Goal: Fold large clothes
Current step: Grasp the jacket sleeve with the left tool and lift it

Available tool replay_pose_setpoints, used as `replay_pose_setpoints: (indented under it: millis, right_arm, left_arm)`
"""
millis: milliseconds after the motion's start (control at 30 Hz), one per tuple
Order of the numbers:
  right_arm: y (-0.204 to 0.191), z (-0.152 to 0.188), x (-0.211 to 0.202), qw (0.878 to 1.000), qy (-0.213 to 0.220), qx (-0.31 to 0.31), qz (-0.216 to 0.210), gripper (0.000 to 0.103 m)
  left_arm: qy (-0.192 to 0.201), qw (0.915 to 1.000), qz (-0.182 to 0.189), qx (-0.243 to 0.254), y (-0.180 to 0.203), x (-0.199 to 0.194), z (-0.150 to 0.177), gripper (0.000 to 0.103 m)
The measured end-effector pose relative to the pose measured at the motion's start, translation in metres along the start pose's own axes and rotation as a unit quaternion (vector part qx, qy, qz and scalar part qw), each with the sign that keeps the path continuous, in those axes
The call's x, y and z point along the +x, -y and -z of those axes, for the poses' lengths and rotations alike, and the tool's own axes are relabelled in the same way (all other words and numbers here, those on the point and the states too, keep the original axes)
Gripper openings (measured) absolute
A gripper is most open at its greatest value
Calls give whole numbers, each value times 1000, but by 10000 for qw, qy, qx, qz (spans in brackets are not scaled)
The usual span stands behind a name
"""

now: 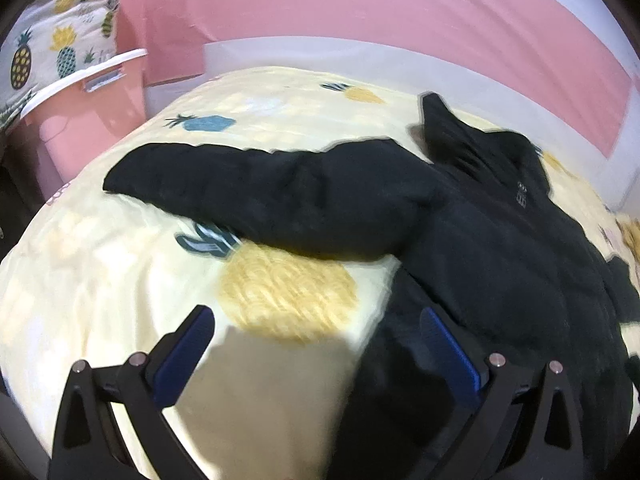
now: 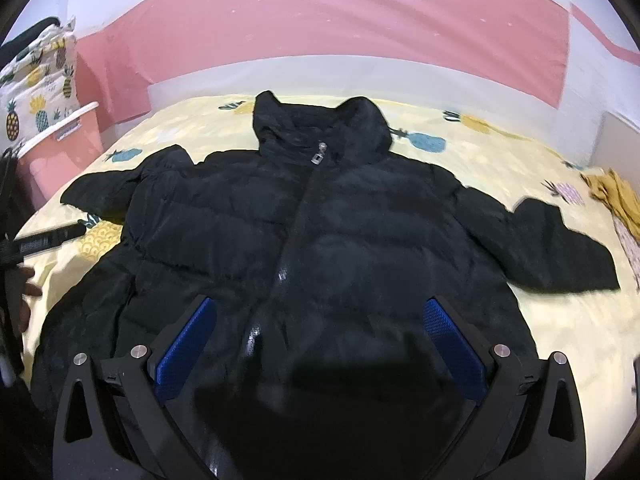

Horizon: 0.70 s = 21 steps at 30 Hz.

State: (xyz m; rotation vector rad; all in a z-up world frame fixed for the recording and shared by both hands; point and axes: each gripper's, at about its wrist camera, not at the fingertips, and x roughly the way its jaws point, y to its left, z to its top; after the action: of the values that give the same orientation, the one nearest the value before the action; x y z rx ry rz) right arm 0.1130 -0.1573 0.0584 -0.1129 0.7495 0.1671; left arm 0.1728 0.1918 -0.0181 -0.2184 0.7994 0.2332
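1. A black quilted puffer jacket with a hood (image 2: 320, 232) lies front-up on the bed, zipped to the collar, with a silver zipper pull (image 2: 319, 157) at the neck. The hood points toward the far wall.
2. Both sleeves are spread outward. One sleeve (image 1: 272, 196) extends flat across the bedding in the left wrist view; the other sleeve (image 2: 560, 248) reaches toward the bed's right side. The lower hem is hidden behind the gripper frames in both views.
3. A small pale emblem on the chest (image 1: 521, 196) is too blurred to read.
4. The left gripper (image 1: 316, 344) hovers with jaws wide apart over the bedding at the jacket's edge, holding nothing. Its right finger overlaps dark fabric; contact cannot be confirmed.
5. The right gripper (image 2: 320, 332) hovers with jaws wide apart above the jacket's lower front, holding nothing.
6. The cream bedspread with a pineapple print (image 1: 120, 280) covers the bed beneath the jacket.
7. A mustard-yellow cloth (image 2: 616, 196) lies at the bed's right edge, partly cut off.
8. A pink plastic bin with a white rim (image 1: 88, 120) stands beside the bed, a pineapple-print fabric (image 1: 52, 40) above it.
9. A pink and white wall (image 2: 340, 28) runs behind.
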Motion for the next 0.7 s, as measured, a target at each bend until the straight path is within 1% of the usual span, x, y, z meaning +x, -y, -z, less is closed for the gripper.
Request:
replay_pose_setpoints:
  millis: [133, 200, 267, 333, 400, 533, 600, 700]
  right_arm:
    - [-6, -14, 25, 9999, -68, -139, -42, 103]
    - [-9, -18, 34, 9997, -87, -210, -71, 103]
    - [-11, -20, 42, 9994, -109, -307, -82, 103]
    - [-11, -21, 49, 9992, -140, -368, -64, 103]
    - [-10, -20, 55, 9989, -189, -417, -39, 103]
    - [-5, -19, 64, 9986, -267, -466, 21, 103]
    - [-2, -19, 68, 9984, -298, -482, 52, 103]
    - [2, -18, 73, 9981, -331, -518, 99, 103]
  left_arm:
    - [-3, 9993, -322, -170, -32, 34, -30, 103]
    - [-77, 9989, -286, -373, -53, 52, -44, 103]
    - [-145, 9980, -137, -600, -72, 68, -55, 99]
    - [-152, 9966, -196, -783, -89, 82, -67, 99]
    - [-263, 9943, -236, -1005, -109, 100, -76, 98]
    - [-417, 9883, -404, -1411, -139, 128, -82, 95]
    - [-462, 9848, -383, -1628, -152, 140, -84, 95]
    - [-405, 9830, -313, -1765, -161, 150, -90, 95]
